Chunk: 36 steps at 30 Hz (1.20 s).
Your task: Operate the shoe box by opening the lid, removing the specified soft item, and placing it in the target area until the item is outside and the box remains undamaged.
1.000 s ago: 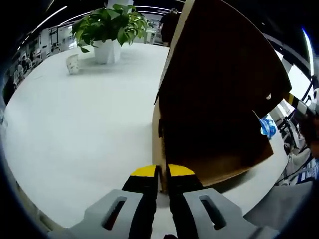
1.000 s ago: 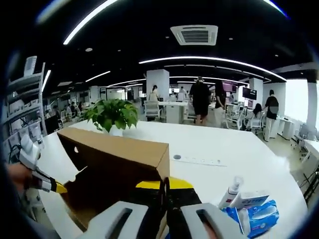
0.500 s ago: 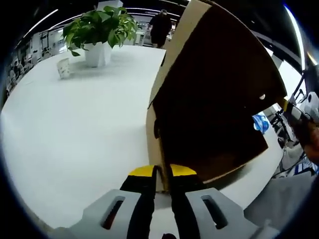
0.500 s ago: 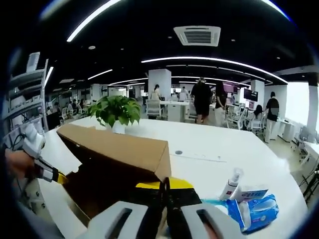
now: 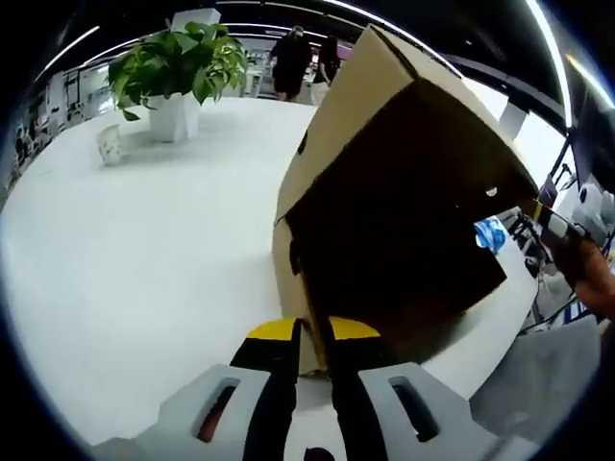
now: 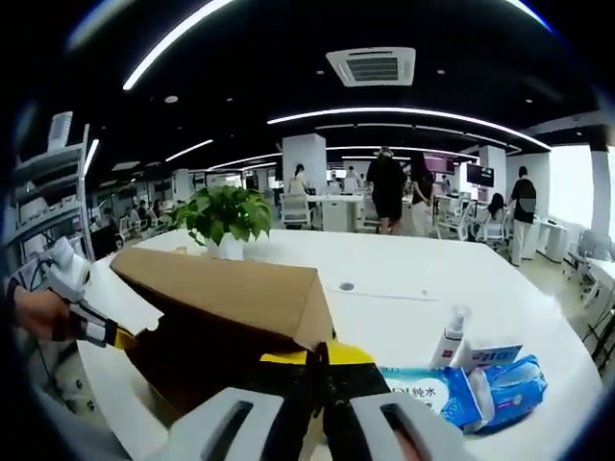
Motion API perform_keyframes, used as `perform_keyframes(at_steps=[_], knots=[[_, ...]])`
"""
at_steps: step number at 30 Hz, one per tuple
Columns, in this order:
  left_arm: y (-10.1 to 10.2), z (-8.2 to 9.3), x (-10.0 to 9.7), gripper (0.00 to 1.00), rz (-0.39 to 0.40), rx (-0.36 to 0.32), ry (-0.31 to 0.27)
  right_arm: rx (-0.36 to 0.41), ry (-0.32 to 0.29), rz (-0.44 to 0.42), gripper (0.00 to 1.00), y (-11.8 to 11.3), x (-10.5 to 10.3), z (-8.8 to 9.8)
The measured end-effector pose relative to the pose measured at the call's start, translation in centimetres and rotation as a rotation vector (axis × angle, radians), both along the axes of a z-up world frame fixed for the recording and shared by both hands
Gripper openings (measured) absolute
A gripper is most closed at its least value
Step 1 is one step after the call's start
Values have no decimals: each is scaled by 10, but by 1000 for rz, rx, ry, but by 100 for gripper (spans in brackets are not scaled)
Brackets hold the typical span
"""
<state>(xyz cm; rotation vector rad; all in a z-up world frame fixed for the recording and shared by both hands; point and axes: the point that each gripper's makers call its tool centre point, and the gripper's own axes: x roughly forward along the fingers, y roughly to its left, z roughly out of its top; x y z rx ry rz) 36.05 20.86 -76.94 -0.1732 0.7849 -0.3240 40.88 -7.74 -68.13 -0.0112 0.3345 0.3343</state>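
I work over the white table [image 5: 135, 250]. On it the shoe box [image 5: 404, 192] lies raised, its dark opening turned toward me, so I judge the lid already open. My left hand-held gripper [image 5: 307, 336] is pinched closed on the cardboard edge at 6 o'clock; my right hand-held gripper [image 6: 320, 363] grips the other edge likewise. The soft item I cannot see inside; removing and placing it remains. A wipes pack [image 6: 476, 384] lies at 4 o'clock.
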Motion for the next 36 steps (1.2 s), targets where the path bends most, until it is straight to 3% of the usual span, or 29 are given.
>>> perform_keyframes(at_steps=[17,36], knots=[[3,20,2,0,30,-68,-62,8,27,0,0,0,-12,-12],[-5,38,1,0,-7,-112,-111,40,85,10,0,-1,-23,-25]])
